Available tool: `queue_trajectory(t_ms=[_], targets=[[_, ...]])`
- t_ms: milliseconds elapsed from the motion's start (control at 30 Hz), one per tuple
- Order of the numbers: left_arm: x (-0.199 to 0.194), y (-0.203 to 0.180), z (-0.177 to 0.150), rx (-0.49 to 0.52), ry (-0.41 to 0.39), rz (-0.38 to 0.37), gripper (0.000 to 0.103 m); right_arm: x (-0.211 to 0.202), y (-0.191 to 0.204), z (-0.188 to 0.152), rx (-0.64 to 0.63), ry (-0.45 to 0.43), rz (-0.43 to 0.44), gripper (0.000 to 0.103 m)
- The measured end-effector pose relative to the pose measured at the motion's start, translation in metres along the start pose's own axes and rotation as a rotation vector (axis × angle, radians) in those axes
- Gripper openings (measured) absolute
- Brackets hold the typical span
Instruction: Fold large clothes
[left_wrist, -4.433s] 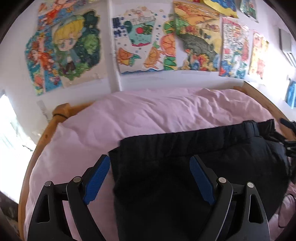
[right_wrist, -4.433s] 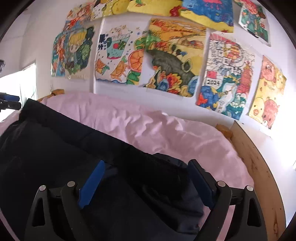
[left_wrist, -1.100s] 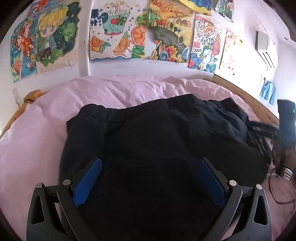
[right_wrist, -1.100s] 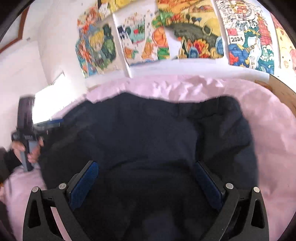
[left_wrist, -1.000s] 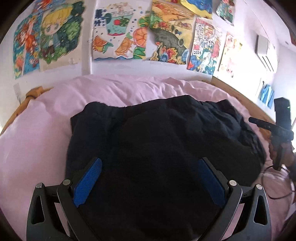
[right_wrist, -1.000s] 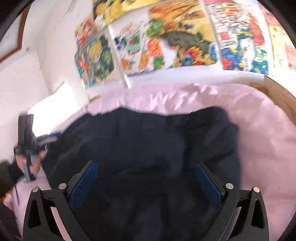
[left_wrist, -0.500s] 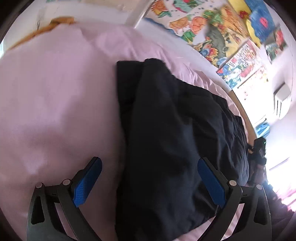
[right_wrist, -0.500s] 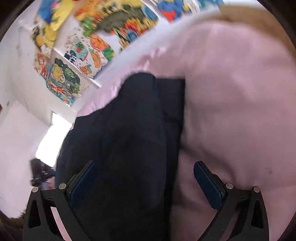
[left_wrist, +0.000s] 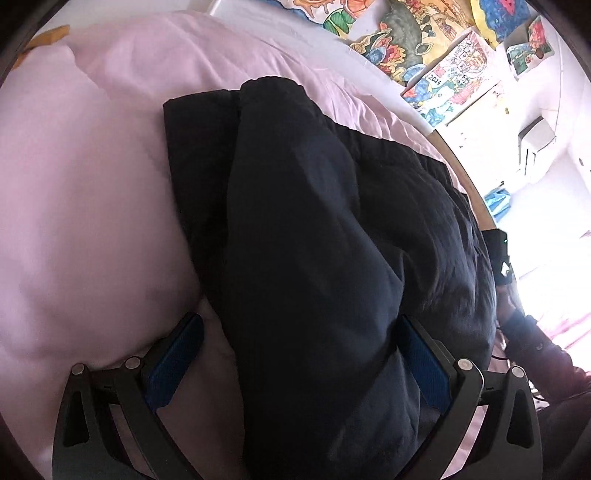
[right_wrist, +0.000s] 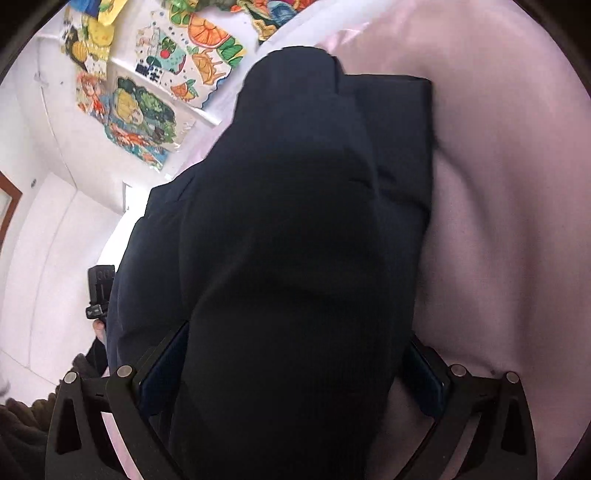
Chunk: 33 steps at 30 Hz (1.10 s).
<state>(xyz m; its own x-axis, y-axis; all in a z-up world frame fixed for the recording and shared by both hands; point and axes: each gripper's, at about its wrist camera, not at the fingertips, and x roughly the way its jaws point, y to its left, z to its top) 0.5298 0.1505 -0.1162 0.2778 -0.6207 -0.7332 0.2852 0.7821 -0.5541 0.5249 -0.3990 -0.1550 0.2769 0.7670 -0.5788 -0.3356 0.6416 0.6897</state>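
Black trousers (left_wrist: 314, 229) lie bunched in folded layers on pink bed cover (left_wrist: 81, 177), stretched between both grippers. Left gripper (left_wrist: 299, 362) stands wide, blue pads (left_wrist: 173, 360) apart, fabric edge draped between them, not pinched. Right gripper (right_wrist: 291, 373) also spread wide, dark cloth mound (right_wrist: 295, 240) filling gap and hiding most of pads. Colourful drawings (right_wrist: 140, 110) on white wall behind bed; wooden bed frame (left_wrist: 469, 192) along far edge

1. A pale pink, softly wrinkled bed cover (left_wrist: 92, 192) spreads wide.
2. A curved light wooden bed frame (left_wrist: 476, 199) borders it.
3. Colourful children's paintings (right_wrist: 140, 110) hang on the white wall (right_wrist: 55, 229).
4. A white wall-mounted air conditioner (left_wrist: 535, 140) sits in strong daylight.
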Motion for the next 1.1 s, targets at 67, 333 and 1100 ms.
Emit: queue_trajectory(t_ms=[67,333,1100], targets=[[0.002,0.005,0.003,0.001,0.009,-0.012,0.102,0.0,-0.001,-0.002,-0.002,-0.006,0.0,0.103],[0.014,0.014,0.02,-0.012,0.021,-0.044,0.102,0.0,-0.005,-0.007,-0.001,-0.005,0.005,0.103],[-0.013,-0.011,-0.005,-0.096,-0.089,0.095,0.041,0.002,0.016,-0.003,0.047,-0.011,-0.036,0.073]])
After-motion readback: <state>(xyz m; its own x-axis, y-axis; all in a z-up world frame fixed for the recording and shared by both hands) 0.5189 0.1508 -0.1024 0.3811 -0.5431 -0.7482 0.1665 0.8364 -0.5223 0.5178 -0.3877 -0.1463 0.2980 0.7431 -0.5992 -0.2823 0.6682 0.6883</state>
